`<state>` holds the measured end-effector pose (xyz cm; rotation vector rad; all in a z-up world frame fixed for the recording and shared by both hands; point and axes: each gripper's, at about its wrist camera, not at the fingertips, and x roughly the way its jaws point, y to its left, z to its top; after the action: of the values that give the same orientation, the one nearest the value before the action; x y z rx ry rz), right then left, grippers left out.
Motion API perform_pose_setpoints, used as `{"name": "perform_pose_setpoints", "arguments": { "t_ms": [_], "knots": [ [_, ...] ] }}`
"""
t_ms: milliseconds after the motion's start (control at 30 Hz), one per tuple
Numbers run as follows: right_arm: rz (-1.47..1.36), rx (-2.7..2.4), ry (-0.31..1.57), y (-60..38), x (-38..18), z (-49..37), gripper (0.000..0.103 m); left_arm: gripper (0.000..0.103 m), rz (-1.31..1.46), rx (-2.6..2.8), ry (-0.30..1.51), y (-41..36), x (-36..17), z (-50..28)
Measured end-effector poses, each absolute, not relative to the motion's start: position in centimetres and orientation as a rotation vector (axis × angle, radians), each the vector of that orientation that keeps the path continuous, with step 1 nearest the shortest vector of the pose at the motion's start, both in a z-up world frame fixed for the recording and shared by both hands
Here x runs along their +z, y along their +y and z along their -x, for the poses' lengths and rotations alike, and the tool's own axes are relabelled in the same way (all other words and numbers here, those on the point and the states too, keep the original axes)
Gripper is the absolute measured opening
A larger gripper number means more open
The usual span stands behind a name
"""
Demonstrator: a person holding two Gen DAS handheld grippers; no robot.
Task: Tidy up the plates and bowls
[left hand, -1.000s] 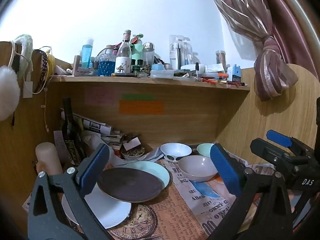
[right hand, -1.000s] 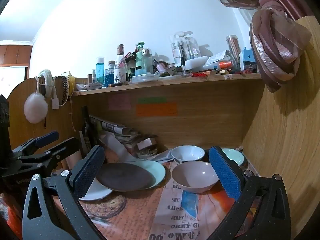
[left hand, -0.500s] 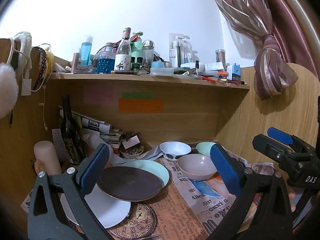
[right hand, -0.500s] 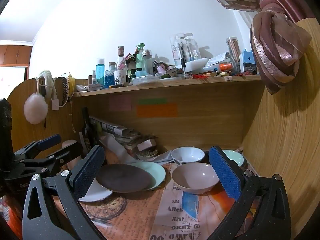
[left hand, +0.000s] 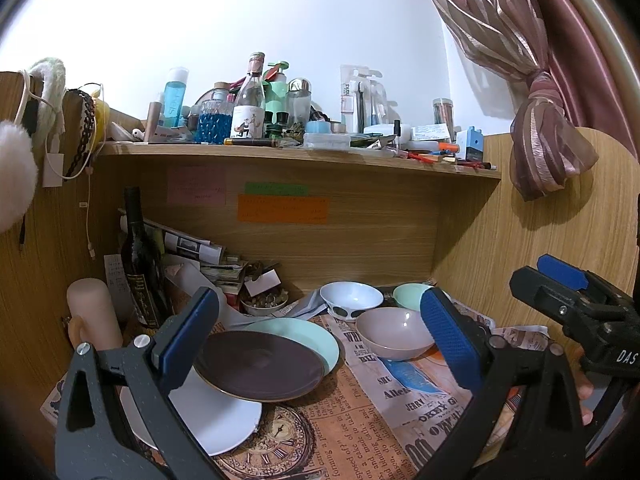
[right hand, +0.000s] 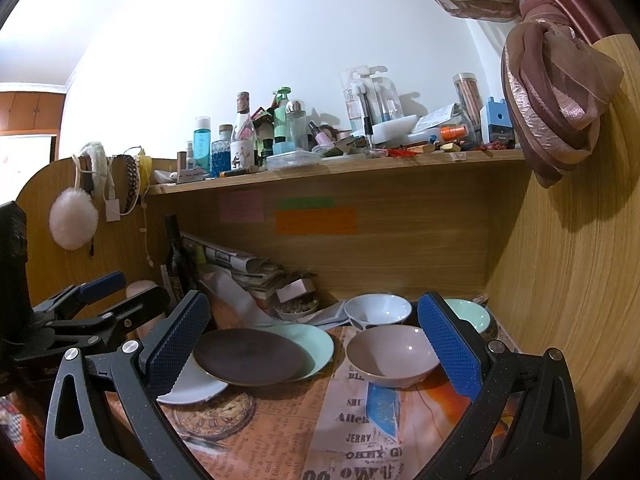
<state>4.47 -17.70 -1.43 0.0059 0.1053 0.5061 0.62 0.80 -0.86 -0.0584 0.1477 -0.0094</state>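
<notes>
Both of your grippers hang above the worktop (left hand: 360,432) with nothing in them. Your left gripper (left hand: 316,340) has its fingers spread wide, and framed between them lies the brown plate (left hand: 260,364). That plate rests on top of a mint plate (left hand: 308,332) behind it and a white plate (left hand: 216,420) in front, which slides under your left finger (left hand: 188,336).

Just inside your right finger (left hand: 448,340) sits the pink bowl (left hand: 394,334), upright on the newspaper (left hand: 400,396). Beyond it stand a white bowl (left hand: 351,300) and a mint bowl (left hand: 410,294), near each other against the back panel.

Your right gripper (right hand: 314,348) is open just as wide. Between its fingers you have the same brown plate (right hand: 248,356) towards the left finger (right hand: 176,340) and the pink bowl (right hand: 390,354) touching, or just short of, the right finger (right hand: 448,348); I cannot tell which. The mint bowl (right hand: 468,314) peeks out behind that finger.
</notes>
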Motion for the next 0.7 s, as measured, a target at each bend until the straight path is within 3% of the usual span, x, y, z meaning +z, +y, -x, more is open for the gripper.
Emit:
{"name": "perform_pose_setpoints", "arguments": {
  "t_ms": [700],
  "knots": [
    [-0.008,0.511,0.107,-17.53,-1.30,-4.16,0.103,0.103,0.060,-0.010,0.151,1.31,-1.06,-0.70]
  ]
}}
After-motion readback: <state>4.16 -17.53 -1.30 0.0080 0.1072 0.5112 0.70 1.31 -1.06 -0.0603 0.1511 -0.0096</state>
